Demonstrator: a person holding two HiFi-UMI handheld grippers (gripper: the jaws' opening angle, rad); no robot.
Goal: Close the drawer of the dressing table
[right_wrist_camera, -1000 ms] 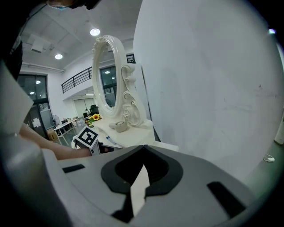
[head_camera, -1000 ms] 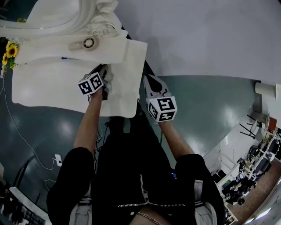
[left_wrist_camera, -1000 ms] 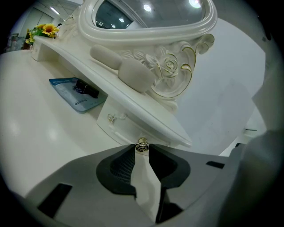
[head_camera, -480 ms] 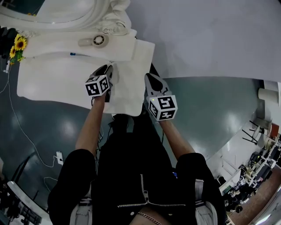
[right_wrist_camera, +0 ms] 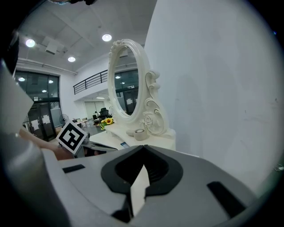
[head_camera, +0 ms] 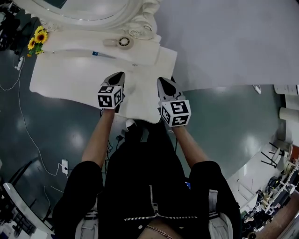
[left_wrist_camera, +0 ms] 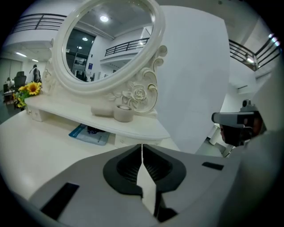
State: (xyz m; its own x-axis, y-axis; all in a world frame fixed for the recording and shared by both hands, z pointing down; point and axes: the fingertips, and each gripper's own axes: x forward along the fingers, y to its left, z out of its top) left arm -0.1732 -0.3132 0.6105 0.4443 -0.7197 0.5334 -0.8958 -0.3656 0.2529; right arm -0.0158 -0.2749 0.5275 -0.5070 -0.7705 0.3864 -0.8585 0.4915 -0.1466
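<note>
The white dressing table with its oval mirror fills the upper left of the head view. Under the raised shelf sits a small drawer front with a tiny knob; it looks flush with the shelf's face. My left gripper hovers over the table's right part, pointing at that drawer. It is shut, tips touching, with nothing between them. My right gripper hangs beside it over the table's right edge. Its jaws are also shut and empty.
On the shelf lie a round white holder and a pale tube. A blue flat item rests under the shelf. Sunflowers stand at the table's left end. A white wall panel rises on the right. A cable trails on the floor.
Both grippers have risen and moved further over the table toward the mirror. The left gripper has rolled, so its marker cube now sits squarer. The right gripper now hangs over the table's right edge.
</note>
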